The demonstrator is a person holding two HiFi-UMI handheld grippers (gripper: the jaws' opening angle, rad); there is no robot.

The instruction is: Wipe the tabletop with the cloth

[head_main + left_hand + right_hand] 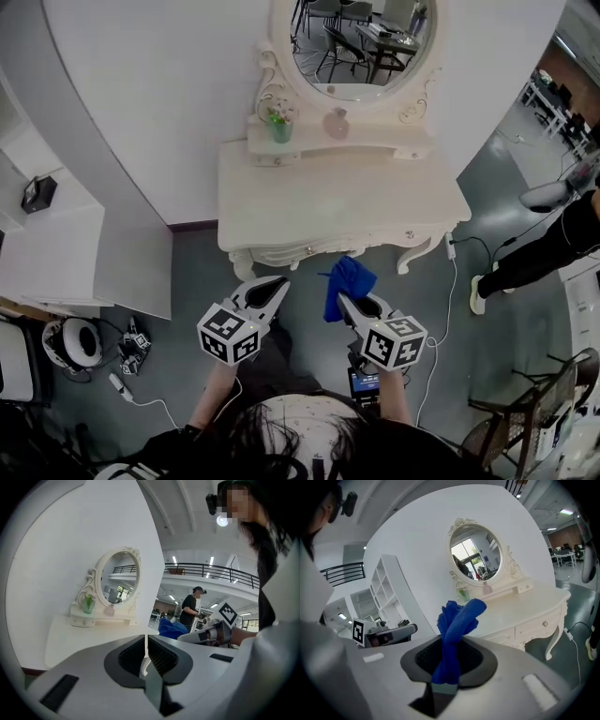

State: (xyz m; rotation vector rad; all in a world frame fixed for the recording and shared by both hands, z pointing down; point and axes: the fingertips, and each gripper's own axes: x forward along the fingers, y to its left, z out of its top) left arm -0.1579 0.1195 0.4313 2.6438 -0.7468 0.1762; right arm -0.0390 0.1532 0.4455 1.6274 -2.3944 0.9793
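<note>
A person stands just short of a white dressing table, a gripper in each hand; the right gripper (345, 298) is clamped on a bunched blue cloth (457, 634), whose free end sticks up past the jaws and hangs in the air near the tabletop's (337, 202) near edge, not touching it. The left gripper (146, 653) is at its left with jaws pressed together and nothing between them.

No wiping seems to have begun; the step in hand looks like bringing the cloth down onto the surface. Done well, that would mean tipping the right gripper so the cloth's loose end, not the jaw tips, meets the top; pressing it flat enough to spread the bunch; then sweeping in overlapping passes from one side to the other. The far side calls for care: a small green plant (278, 127) and a pink item (337, 122), possibly a bottle, sit on the shelf below the oval mirror (352, 42).
</note>
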